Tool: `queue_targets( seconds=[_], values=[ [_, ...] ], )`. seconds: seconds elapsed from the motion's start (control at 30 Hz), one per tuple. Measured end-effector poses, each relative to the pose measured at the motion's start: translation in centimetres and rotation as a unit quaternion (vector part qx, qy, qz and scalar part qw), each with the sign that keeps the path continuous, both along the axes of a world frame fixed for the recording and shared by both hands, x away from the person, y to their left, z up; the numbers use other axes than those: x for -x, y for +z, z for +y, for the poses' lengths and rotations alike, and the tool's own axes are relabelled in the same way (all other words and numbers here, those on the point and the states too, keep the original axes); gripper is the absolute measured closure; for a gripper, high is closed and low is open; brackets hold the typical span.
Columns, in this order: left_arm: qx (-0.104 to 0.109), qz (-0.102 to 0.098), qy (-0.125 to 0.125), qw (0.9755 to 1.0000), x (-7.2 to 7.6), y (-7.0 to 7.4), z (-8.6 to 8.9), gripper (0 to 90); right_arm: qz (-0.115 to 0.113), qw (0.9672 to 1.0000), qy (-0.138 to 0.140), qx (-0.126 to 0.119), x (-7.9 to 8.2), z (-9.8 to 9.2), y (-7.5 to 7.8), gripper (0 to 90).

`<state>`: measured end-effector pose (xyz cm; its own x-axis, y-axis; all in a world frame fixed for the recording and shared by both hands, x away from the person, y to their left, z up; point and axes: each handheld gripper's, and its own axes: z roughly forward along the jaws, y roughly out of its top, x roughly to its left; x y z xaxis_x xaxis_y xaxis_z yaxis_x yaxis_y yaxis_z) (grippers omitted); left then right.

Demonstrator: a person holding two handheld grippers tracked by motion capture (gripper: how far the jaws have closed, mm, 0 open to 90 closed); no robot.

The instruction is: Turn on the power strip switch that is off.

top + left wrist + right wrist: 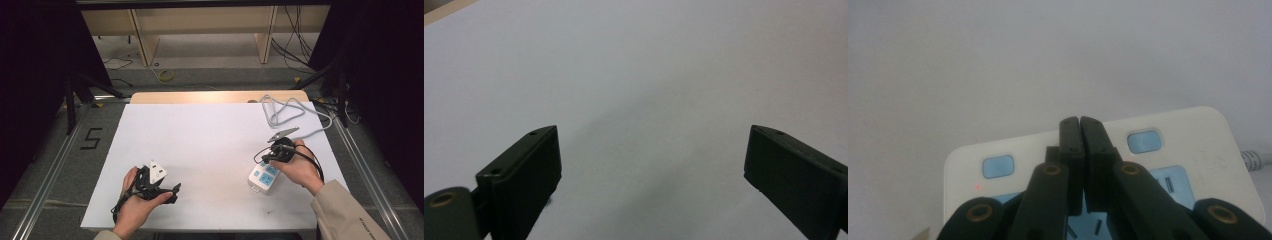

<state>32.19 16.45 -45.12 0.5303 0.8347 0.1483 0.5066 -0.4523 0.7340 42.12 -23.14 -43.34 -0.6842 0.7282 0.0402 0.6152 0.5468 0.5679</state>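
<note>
Nearest the person, the left gripper (172, 192) lies low over the white table (200, 140) in the left hand (137, 205), its jaws spread wide with nothing but bare white surface between them. Over on the right, the right hand (300, 167) holds the right gripper (265, 159) down over the power strip (264, 176); its jaws are pressed together with only a hairline slit between them and nothing caught there, the tips poised above the strip's top face between two buttons (1145, 141). The strip sits near the table's right edge, well apart from the left gripper. It is a small white block with rounded corners, lying flat, with pale blue socket panels on top. In the right gripper view those two buttons are rounded, pale blue rectangles, one on each side of the jaw tips, and a tiny red light (979, 187) glows below the left-hand one. Farther back, the strip's grey cord (285, 112) runs off toward the far right corner, where it lies in loose loops on the table.
</note>
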Motion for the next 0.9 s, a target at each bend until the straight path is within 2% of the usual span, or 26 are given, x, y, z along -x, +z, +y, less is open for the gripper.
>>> queue_targets(
  seconds=[0.43,0.9],
  values=[
    [0.001,0.0,0.0,1.0,0.0,0.0,0.0,7.9,-0.005,0.9994,-0.006,-0.032,1.2,-1.4,0.6,78.8],
    [0.0,0.002,-0.002,1.0,0.0,0.0,-0.1,7.9,-0.03,0.9983,-0.013,-0.047,2.4,-3.2,0.8,61.9]
  ],
)
